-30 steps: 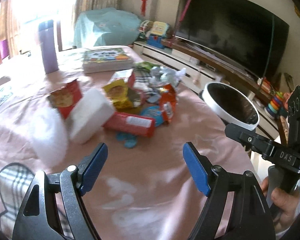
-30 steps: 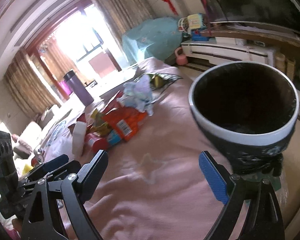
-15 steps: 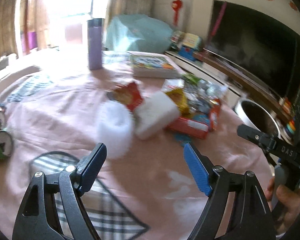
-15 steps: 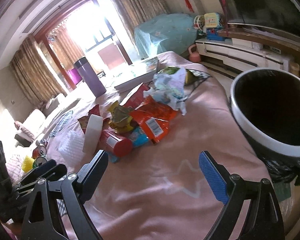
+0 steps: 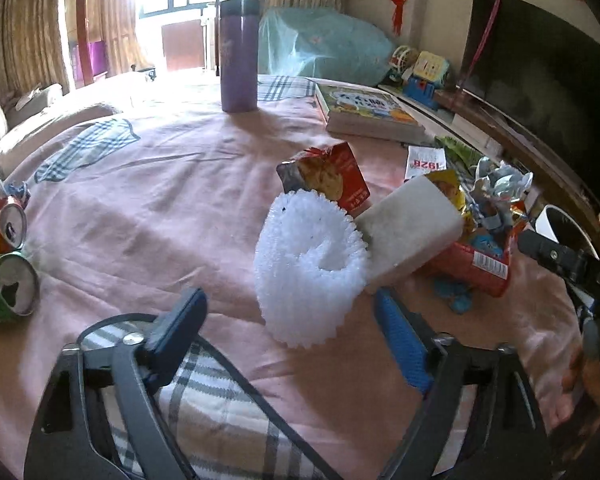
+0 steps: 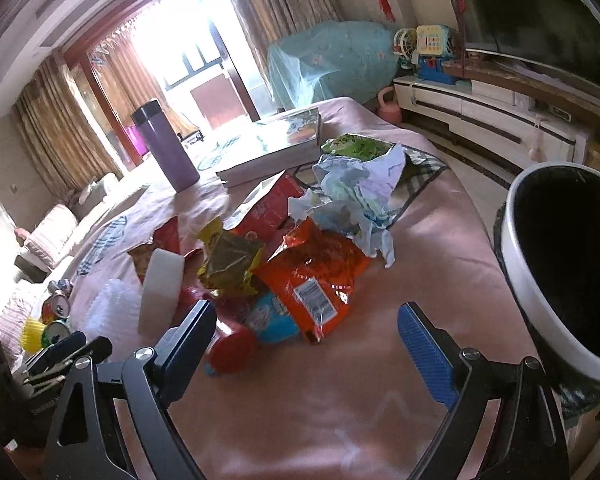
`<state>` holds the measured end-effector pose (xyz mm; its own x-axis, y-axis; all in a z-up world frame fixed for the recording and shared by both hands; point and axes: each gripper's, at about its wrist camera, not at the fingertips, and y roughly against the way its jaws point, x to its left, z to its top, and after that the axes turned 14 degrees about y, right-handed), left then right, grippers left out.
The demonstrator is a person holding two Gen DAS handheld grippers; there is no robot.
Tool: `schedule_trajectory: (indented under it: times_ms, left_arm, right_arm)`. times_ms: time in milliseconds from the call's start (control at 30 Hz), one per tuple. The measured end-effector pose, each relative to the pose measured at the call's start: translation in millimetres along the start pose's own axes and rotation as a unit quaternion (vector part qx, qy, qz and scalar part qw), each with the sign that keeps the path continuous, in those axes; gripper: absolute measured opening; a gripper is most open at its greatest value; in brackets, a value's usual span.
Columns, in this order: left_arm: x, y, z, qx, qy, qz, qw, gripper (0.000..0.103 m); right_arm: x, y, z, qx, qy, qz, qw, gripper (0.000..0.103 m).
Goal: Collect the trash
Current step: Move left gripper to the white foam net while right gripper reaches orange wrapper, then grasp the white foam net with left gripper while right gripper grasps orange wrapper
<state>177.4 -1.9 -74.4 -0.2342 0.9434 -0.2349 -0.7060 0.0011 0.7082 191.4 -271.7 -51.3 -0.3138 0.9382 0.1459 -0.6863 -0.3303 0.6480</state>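
Table (image 5: 148, 200): covered by a pink cloth with plaid patches; the trash is spread over it.
Bin (image 6: 516, 264): a black-lined bin with a white rim is seen at the table's right edge, well apart from the pile.
Book (image 5: 364, 114): laid flat at the far side of the table, beyond the pile.
Flask (image 5: 239, 54): a purple flask is stood upright at the far side, left of the book.
Trash pile (image 6: 300, 248): wrappers and cartons are heaped mid-table; an orange packet (image 6: 316, 276), a yellow wrapper (image 6: 228, 260) and crumpled paper (image 6: 352, 196) are touching one another.
Foam sleeve (image 5: 308, 264): a white foam net is seen just ahead of the left tool, touching a white block (image 5: 412, 232) on its right.
Red carton (image 5: 332, 178): tilted upright just behind the foam sleeve.
Cans (image 5: 12, 256): two opened cans are laid at the table's left edge, well apart from the pile.
Left tool (image 5: 288, 320): its jaws have just been closing but are held wide; nothing is pressed, the foam sleeve being just beyond the tips.
Right tool (image 6: 304, 332): held wide and empty, pointed at the near edge of the pile.
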Motion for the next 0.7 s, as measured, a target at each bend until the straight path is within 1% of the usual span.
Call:
schedule_trajectory:
  times_ms: [67, 133, 167, 200, 233, 267, 300, 333, 367, 400, 467, 600, 667, 700]
  left_arm:
    - [-2, -4, -2, 0.012, -0.007, -0.008, 0.9999, 0.045]
    - [-4, -5, -4, 0.023, -0.011, -0.02, 0.9995, 0.032]
    - [-5, -1, -6, 0.022, -0.014, -0.025, 0.9993, 0.028]
    - [-6, 1, -7, 0.022, -0.015, -0.03, 0.9992, 0.027]
    - [-8, 5, -8, 0.021, -0.017, -0.037, 0.9989, 0.025]
    - [-9, 10, -10, 0.019, -0.018, -0.045, 0.9987, 0.025]
    - [-12, 14, -11, 0.018, -0.021, -0.05, 0.9984, 0.025]
    - [-15, 17, -12, 0.016, -0.023, -0.055, 0.9981, 0.024]
    - [-18, 21, -13, 0.015, -0.025, -0.063, 0.9976, 0.024]
    - [-22, 26, -14, 0.015, -0.028, -0.072, 0.9969, 0.024]
    - [-31, 34, -16, 0.014, -0.034, -0.089, 0.9954, 0.024]
    - [-45, 47, -19, 0.006, -0.044, -0.106, 0.9933, 0.024]
    - [-47, 52, -18, -0.001, -0.044, -0.113, 0.9926, 0.024]
    - [-48, 57, -17, -0.007, -0.044, -0.116, 0.9922, 0.024]
  right_arm:
    - [0, -7, 2, 0.005, 0.005, -0.003, 1.0, 0.091]
    - [0, -12, 4, 0.01, 0.012, -0.01, 1.0, 0.081]
    - [-1, -15, 4, 0.013, 0.012, -0.01, 1.0, 0.069]
    - [-3, -18, 4, 0.017, 0.011, -0.008, 1.0, 0.051]
    - [-4, -20, 4, 0.021, 0.01, -0.009, 1.0, 0.04]
    - [-5, -21, 3, 0.021, 0.009, -0.01, 1.0, 0.032]
    - [-5, -18, 2, 0.016, 0.009, -0.011, 1.0, 0.021]
    - [-4, -13, 2, 0.009, 0.013, -0.011, 1.0, 0.018]
    - [-4, -9, 2, 0.005, 0.016, -0.015, 1.0, 0.007]
    - [-4, -6, 2, 0.002, 0.016, -0.013, 1.0, 0.0]
    - [-6, 5, 0, -0.006, 0.015, -0.012, 1.0, 0.0]
    - [-13, 18, -5, -0.01, 0.005, -0.007, 1.0, 0.001]
    - [-20, 21, -6, -0.014, -0.011, 0.001, 1.0, 0.007]
    - [-22, 22, -5, -0.013, -0.015, -0.008, 1.0, 0.011]
